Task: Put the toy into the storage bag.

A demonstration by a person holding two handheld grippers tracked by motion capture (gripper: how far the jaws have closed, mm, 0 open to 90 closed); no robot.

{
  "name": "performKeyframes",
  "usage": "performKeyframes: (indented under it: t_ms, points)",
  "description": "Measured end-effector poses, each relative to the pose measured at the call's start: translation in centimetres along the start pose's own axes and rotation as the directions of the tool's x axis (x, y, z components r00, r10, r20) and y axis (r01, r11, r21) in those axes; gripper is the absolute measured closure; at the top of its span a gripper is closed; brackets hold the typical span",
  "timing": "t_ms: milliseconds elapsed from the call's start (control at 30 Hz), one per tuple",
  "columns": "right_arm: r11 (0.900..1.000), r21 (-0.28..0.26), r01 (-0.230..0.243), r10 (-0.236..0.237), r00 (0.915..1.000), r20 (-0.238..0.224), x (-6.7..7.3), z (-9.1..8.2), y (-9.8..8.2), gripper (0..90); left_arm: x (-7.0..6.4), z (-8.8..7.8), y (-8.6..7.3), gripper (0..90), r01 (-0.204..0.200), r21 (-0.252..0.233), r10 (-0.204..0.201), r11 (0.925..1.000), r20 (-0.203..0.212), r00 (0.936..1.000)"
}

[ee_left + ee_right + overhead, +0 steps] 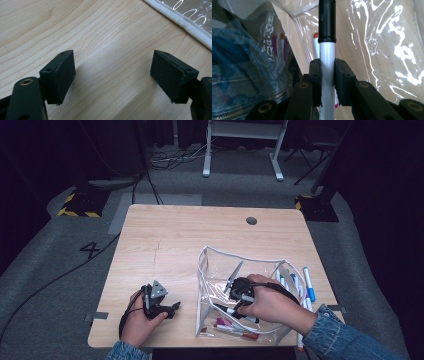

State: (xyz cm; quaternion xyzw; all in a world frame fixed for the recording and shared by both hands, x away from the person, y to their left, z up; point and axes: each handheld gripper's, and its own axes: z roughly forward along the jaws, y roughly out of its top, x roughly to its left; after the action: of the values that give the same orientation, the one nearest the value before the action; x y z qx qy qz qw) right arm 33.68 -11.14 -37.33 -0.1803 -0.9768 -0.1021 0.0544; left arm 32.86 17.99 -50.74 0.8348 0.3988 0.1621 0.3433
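- The right gripper point(327, 82) is clamping a white marker with a black cap point(327, 50) between its fingers point(315, 80), the barrel running straight up the middle of the right gripper view.
- In the high view, the right gripper point(235, 306) is sitting in the lower right of the frame, inside the open mouth of a clear plastic pouch point(216, 265) with white edging, and the marker with the black cap point(236, 312) is lying slantwise under the hand.
- The pouch is lying on the wooden tabletop point(170, 240), and its glossy plastic point(387, 50) is taking up the right half of the right gripper view.
- An orange-capped marker point(315, 43) is showing just behind the gripped one, left of it, while purple and red caps point(278, 46) are glinting through the plastic farther left.
- A denim sleeve point(345, 337) is entering from the bottom right corner of the high view.
- More markers, one with a blue cap point(309, 287), are lying at the pouch's right edge.
- The left gripper point(172, 309) is resting in the person's hand at the lower left of the tabletop, well apart from the pouch.
- In the left gripper view its fingers point(60, 75) are standing wide open over bare wood, holding nothing, with the pouch's white edge point(185, 23) crossing the upper right corner.
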Motion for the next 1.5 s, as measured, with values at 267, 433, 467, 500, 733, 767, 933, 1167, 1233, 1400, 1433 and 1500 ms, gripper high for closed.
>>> performKeyframes:
  t_ms: [267,433,467,500,733,767,933,1167,1233,1400,1433,1500]
  points:
    - [0.995,0.088,0.047,-0.047,0.9989,0.001,0.3,1.4,0.3,77.0,0.0,0.0,0.0,20.6,0.006,0.000,-0.006,1.0000,0.003,1.0000]
    - [0.988,0.144,0.062,-0.058,0.9979,-0.028,0.1,2.2,0.3,77.0,-0.1,0.1,0.0,20.6,0.005,-0.004,-0.005,1.0000,0.007,1.0000]
    - [0.985,0.157,0.067,-0.064,0.9976,-0.024,0.1,2.4,0.3,77.0,-0.1,0.1,0.0,20.6,0.003,-0.004,-0.003,1.0000,0.007,1.0000]
    - [0.984,0.164,0.073,-0.070,0.9973,-0.024,0.1,2.5,0.3,77.0,-0.1,0.1,0.0,20.6,0.004,-0.004,-0.004,1.0000,0.009,1.0000]
    - [0.983,0.163,0.086,-0.079,0.9958,-0.047,0.0,2.9,0.2,69.0,-0.1,0.1,0.0,20.6,0.004,-0.004,-0.004,1.0000,0.009,0.9999]
    - [0.986,0.146,0.081,-0.074,0.9960,-0.051,0.0,2.8,0.2,67.4,-0.1,0.0,0.0,20.6,0.002,-0.003,-0.002,1.0000,0.009,1.0000]
    - [0.997,0.047,0.068,-0.067,0.9977,-0.014,0.0,1.0,0.2,63.4,-0.1,0.1,0.0,20.6,0.004,-0.005,-0.004,1.0000,0.010,0.9999]
    - [0.992,-0.128,0.012,-0.007,0.9994,0.035,-0.6,-3.2,-0.4,60.3,-0.1,0.0,0.0,20.6,0.002,-0.003,-0.002,1.0000,0.010,0.9999]
    - [0.985,-0.175,0.002,0.008,0.9984,0.056,-0.8,-4.4,-0.9,59.5,-0.1,0.0,0.0,20.5,0.002,-0.004,-0.002,1.0000,0.010,0.9999]
    - [0.958,-0.285,-0.020,0.045,0.9956,0.082,-0.9,-7.4,-2.4,58.4,-0.1,0.0,0.0,20.6,0.003,-0.004,-0.003,1.0000,0.009,1.0000]
    - [0.952,-0.304,-0.021,0.052,0.9942,0.094,-1.0,-8.0,-2.8,58.8,-0.1,0.0,0.0,20.6,0.002,-0.003,-0.002,1.0000,0.010,1.0000]
    - [0.940,-0.339,-0.037,0.076,0.9918,0.103,-1.1,-9.2,-3.6,59.3,-0.1,0.0,0.0,20.6,0.002,-0.004,-0.002,1.0000,0.010,1.0000]
